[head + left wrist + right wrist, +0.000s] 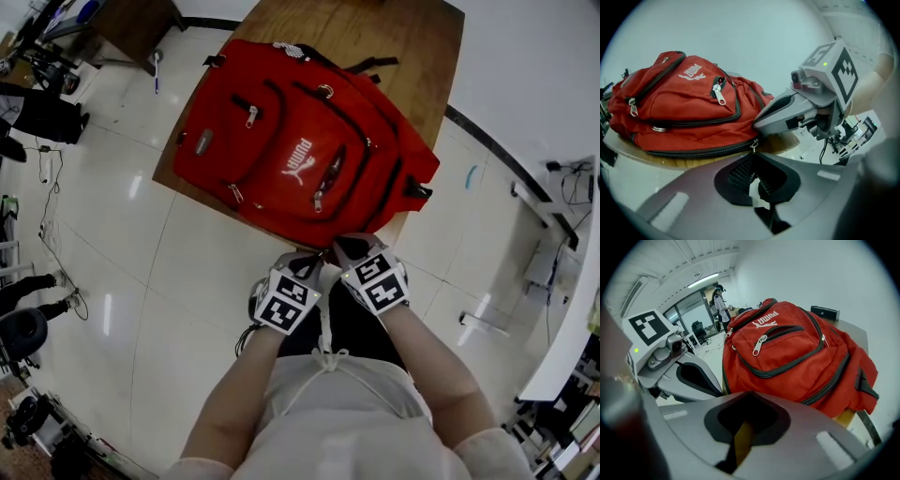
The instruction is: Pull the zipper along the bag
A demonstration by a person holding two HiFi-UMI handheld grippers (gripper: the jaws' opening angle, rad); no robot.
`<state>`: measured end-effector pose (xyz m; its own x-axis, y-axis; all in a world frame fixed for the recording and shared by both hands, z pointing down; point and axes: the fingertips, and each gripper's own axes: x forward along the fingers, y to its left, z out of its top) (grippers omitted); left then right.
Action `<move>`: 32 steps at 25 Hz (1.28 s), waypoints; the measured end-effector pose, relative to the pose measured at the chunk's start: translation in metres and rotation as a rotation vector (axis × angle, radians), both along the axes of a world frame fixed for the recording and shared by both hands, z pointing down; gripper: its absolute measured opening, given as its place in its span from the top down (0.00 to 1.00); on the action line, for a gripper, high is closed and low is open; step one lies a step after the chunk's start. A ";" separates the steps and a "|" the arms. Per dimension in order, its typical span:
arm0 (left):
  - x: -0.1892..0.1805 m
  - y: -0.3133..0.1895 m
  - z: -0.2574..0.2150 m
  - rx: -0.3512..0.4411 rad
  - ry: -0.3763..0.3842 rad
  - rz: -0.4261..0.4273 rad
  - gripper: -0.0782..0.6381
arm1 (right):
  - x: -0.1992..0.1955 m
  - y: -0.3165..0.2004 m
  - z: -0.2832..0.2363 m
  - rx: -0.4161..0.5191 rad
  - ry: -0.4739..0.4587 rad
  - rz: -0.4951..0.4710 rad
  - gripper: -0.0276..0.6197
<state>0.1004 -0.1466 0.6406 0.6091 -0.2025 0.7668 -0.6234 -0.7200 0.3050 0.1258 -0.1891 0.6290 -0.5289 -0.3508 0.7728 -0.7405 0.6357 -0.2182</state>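
Observation:
A red backpack [300, 141] lies flat on a wooden table [412, 56], its bottom end toward me. Both grippers hover side by side at the near table edge, just short of the bag: the left gripper [314, 261] and the right gripper [349, 247]. In the left gripper view the dark main zipper [703, 152] runs along the bag's lower edge and ends in a small metal pull [753, 146], which hangs just beyond the left gripper [753, 158]. Its jaws look shut with nothing between them. The right gripper [747, 397] is also shut and empty, facing the bag [797, 357].
The table edge [693, 163] lies right under the jaws. A black device [825, 312] sits on the table's far end. On the floor to the left are cables and an office chair [23, 333]. A person [721, 303] stands far off in the room.

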 end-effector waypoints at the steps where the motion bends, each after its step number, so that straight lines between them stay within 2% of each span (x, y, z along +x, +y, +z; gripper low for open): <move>1: -0.001 0.000 -0.002 -0.012 0.010 0.002 0.88 | 0.001 -0.001 0.000 -0.001 0.007 -0.002 0.95; 5: -0.009 -0.002 -0.004 -0.035 0.006 0.026 0.88 | 0.010 -0.006 0.000 0.014 0.049 -0.008 0.95; 9: -0.018 -0.003 -0.004 -0.065 0.017 0.000 0.88 | 0.012 -0.006 0.003 0.005 0.053 -0.021 0.95; 15: -0.046 -0.012 -0.003 -0.036 -0.001 -0.053 0.88 | 0.008 -0.007 0.006 0.008 0.069 -0.042 0.95; 24: -0.083 -0.031 -0.001 0.016 -0.055 -0.099 0.88 | 0.007 -0.009 0.008 -0.056 0.076 -0.049 0.95; 30: -0.117 -0.052 0.001 0.051 -0.064 -0.208 0.88 | 0.009 -0.008 0.008 -0.074 0.087 -0.049 0.95; 32: -0.123 -0.057 0.001 0.061 -0.067 -0.221 0.88 | 0.010 -0.008 0.008 -0.075 0.082 -0.038 0.95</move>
<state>-0.0222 -0.2036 0.6416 0.4928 -0.3726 0.7863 -0.7852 -0.5799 0.2174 0.1354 -0.1974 0.6367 -0.4743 -0.2709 0.8376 -0.7335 0.6478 -0.2059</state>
